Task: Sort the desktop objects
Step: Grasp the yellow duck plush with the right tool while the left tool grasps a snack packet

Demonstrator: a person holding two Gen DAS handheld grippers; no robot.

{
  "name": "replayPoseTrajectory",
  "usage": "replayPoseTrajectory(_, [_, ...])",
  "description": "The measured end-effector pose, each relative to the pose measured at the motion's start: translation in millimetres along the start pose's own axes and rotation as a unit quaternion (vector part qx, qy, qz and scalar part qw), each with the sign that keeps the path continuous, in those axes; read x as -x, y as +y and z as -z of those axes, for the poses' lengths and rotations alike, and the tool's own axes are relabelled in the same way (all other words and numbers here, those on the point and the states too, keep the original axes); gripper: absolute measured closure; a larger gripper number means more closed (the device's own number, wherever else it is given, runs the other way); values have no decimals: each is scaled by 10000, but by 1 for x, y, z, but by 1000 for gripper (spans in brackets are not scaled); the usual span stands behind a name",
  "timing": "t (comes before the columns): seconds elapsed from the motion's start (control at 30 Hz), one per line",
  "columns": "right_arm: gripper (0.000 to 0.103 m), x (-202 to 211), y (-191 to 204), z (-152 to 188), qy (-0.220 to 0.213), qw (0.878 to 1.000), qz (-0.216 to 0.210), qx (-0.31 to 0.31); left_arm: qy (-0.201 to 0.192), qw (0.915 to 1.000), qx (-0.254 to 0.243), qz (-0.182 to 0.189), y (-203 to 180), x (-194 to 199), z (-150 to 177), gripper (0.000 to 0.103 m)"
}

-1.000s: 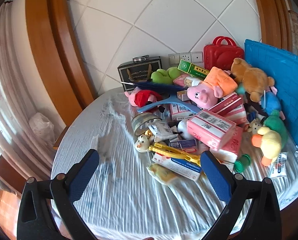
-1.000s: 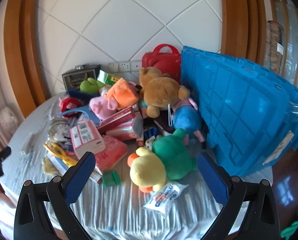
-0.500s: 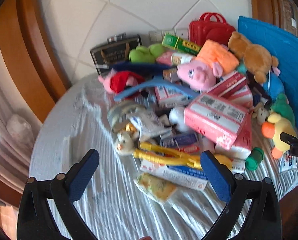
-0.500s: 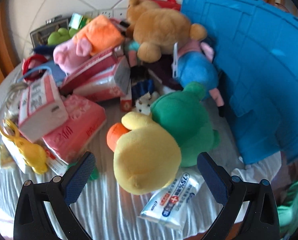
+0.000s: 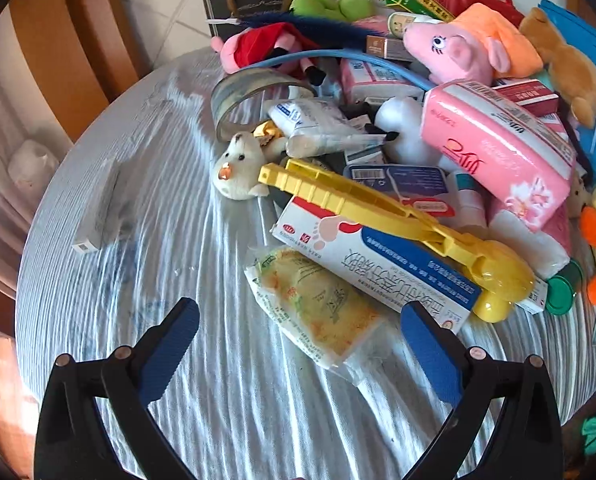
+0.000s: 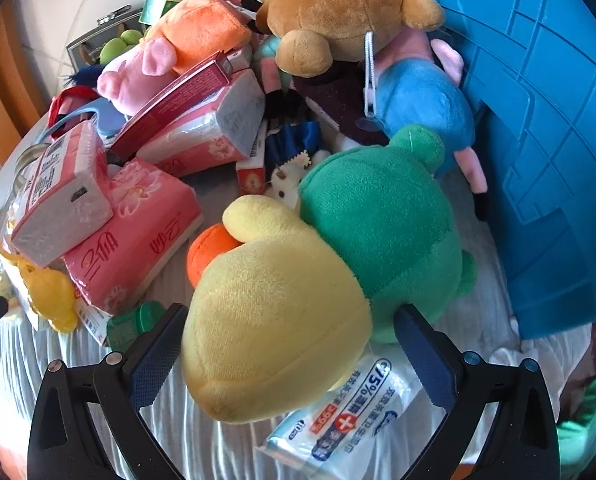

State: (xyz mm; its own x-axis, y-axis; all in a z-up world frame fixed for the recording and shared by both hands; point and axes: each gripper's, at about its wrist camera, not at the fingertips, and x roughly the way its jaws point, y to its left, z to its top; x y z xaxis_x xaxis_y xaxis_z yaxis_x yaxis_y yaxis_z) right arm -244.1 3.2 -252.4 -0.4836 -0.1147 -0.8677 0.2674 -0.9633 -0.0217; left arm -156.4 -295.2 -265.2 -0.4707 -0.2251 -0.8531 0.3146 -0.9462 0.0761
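Observation:
A heap of plush toys, boxes and packets lies on a round table (image 5: pixel 146 216) with a white cloth. My left gripper (image 5: pixel 298 344) is open, its fingers on either side of a yellow snack packet (image 5: pixel 317 304), just short of it. A white and blue box (image 5: pixel 377 268) and yellow plastic tongs (image 5: pixel 397 216) lie beyond. My right gripper (image 6: pixel 290 352) is open around the yellow head of a duck plush (image 6: pixel 274 328) with a green body (image 6: pixel 377 220). A wet wipes pack (image 6: pixel 345 416) lies under it.
A blue crate (image 6: pixel 545 128) stands at the table's right. Pink tissue packs (image 6: pixel 130 236), a brown bear (image 6: pixel 337 8), a pink pig plush (image 5: pixel 469 44), a tape roll (image 5: pixel 254 92) and a small white plush (image 5: pixel 238 164) fill the heap. A small white box (image 5: pixel 98 216) lies on the left.
Both grippers have moved forward and down toward the heap. The left now straddles the snack packet's near end; the right has closed in on the duck's head. Both stay open.

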Motion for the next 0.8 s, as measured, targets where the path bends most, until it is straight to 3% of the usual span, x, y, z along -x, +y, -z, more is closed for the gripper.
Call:
replayPoseTrajectory(0.13, [0, -1, 3, 1, -54, 9999, 14, 151, 31, 9999, -75, -90, 10, -8, 4, 3])
replayPoseTrajectory(0.27, [0, -2, 2, 1, -123, 9998, -17, 143, 173, 9997, 139, -142, 23, -25, 2, 16])
replayPoseTrajectory(0.37, [0, -3, 3, 2, -153, 9997, 30, 192, 277, 9983, 396, 338, 27, -38, 0, 21])
replayPoseTrajectory(0.5, [0, -4, 5, 2, -147, 9995, 125, 247, 359, 9972, 319, 577, 17, -44, 5, 21])
replayPoseTrajectory(0.6, [0, -6, 5, 1, -162, 9995, 252, 135, 308, 9977, 17, 605, 7, -43, 3, 44])
replayPoseTrajectory(0.67, [0, -6, 3, 0, -203, 9994, 297, -16, 273, 9974, -111, 654, 2, -42, 1, 66])
replayPoseTrajectory(0.8, [0, -6, 5, 2, -217, 9993, 321, 7, 184, 9970, -129, 735, -1, -42, -1, 79])
